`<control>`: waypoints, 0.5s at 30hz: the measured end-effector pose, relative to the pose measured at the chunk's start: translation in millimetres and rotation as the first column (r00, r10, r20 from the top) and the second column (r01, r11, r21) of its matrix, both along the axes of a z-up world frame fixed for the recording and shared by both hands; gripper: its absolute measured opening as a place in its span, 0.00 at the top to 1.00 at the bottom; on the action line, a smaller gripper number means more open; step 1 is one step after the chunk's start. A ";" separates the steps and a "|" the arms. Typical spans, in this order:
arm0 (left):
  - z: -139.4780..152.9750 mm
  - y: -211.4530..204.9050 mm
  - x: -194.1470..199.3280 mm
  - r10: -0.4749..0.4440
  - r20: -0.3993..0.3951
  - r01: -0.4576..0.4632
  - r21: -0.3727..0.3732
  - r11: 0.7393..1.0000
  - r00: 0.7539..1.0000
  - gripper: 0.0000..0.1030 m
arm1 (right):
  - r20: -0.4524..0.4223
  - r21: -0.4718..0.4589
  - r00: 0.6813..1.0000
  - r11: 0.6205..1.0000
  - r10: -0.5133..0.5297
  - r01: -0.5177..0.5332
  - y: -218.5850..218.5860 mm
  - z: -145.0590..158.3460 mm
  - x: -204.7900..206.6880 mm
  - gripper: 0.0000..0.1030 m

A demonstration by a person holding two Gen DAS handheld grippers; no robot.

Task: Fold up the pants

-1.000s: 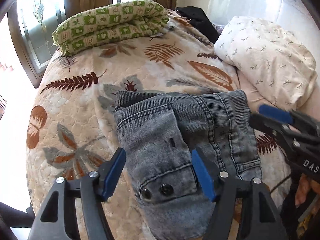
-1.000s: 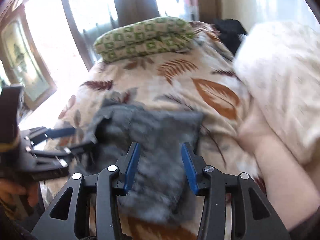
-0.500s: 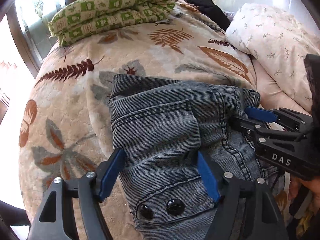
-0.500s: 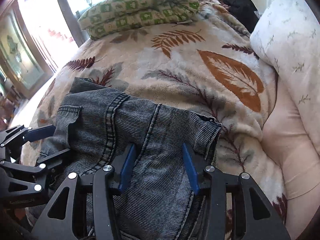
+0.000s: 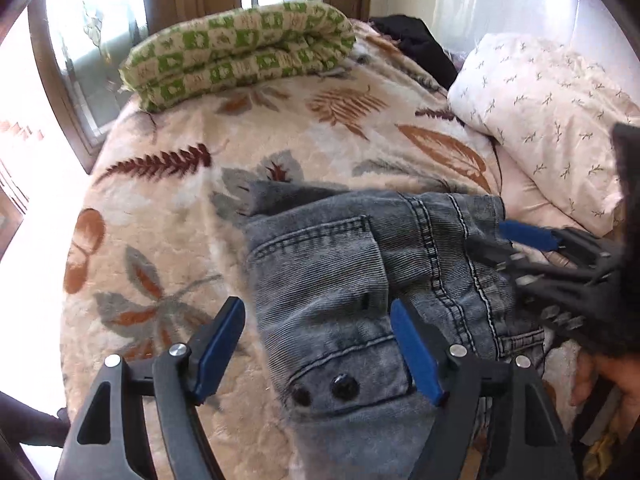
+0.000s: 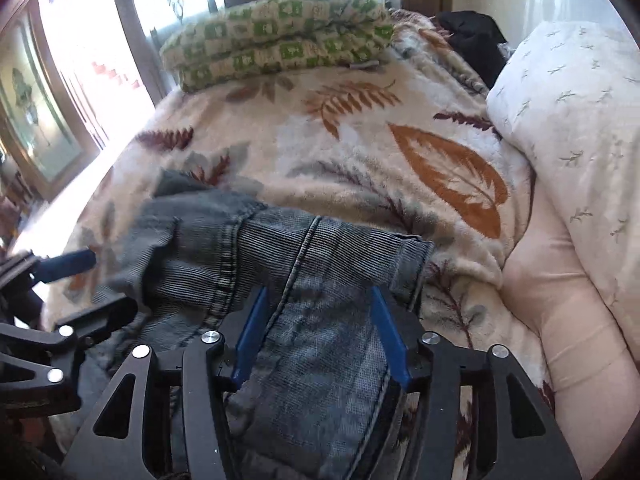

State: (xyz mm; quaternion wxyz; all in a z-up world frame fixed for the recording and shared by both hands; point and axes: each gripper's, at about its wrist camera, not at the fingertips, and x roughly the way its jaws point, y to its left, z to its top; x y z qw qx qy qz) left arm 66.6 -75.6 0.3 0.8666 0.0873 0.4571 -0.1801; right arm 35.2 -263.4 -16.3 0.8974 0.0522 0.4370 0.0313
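Your folded pants (image 5: 360,280) lie on the bed's leaf-print blanket (image 5: 168,216), at 6 o'clock from the green checked quilt (image 5: 240,52). Your left gripper (image 5: 316,344) has its jaws wide apart, clear of the denim. Your right gripper (image 6: 320,336) is opening its jaws astride the cloth; its lower part is cut off and blurred in the left view.

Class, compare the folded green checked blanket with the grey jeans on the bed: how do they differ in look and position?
The green checked blanket is patterned in squares; the grey jeans are plain washed denim with stitched seams. The blanket lies at the bed's far edge by the window; the jeans lie near, under both grippers. Both rest folded on the leaf-print bedspread.
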 end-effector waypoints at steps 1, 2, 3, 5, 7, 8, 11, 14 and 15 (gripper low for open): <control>2.1 3.6 -2.4 0.008 0.009 -0.008 0.009 1.000 1.000 0.25 | 0.015 0.014 1.000 1.000 -0.014 0.013 -3.0 6.5 -6.8 0.42; 2.9 6.7 -4.6 0.015 0.015 -0.015 0.017 1.000 1.000 0.25 | 0.026 0.031 0.999 0.999 -0.033 0.032 -6.6 12.8 -16.7 0.39; 2.4 9.5 -6.4 0.021 0.017 -0.021 0.022 1.000 1.000 0.25 | 0.025 0.045 0.999 0.998 -0.038 0.037 -7.8 15.2 -23.7 0.38; -1.4 14.6 -11.5 0.031 0.015 -0.031 0.036 0.999 0.999 0.25 | 0.007 0.061 1.000 0.998 -0.027 0.027 -6.3 14.4 -38.8 0.38; -8.5 17.2 -16.8 0.037 0.009 -0.037 0.050 0.998 0.999 0.25 | -0.029 0.046 1.000 0.999 -0.007 0.008 0.3 5.0 -51.4 0.38; -12.3 17.7 -19.1 0.037 0.003 -0.037 0.053 0.998 0.999 0.24 | -0.050 0.035 0.999 0.999 0.004 -0.002 4.0 -1.8 -54.9 0.38; -21.5 18.7 -24.7 0.046 -0.001 -0.046 0.046 0.998 0.999 0.24 | -0.109 0.000 0.994 1.000 0.021 -0.021 13.9 -26.4 -56.0 0.35; -28.9 19.4 -23.3 0.066 -0.014 -0.066 0.036 0.997 0.998 0.22 | -0.091 -0.078 0.995 0.996 0.029 -0.037 19.6 -39.0 -53.0 0.19; -30.6 19.7 -23.2 0.072 -0.020 -0.072 0.029 0.997 0.997 0.22 | -0.094 -0.070 0.995 0.997 0.025 -0.031 17.7 -41.6 -52.0 0.18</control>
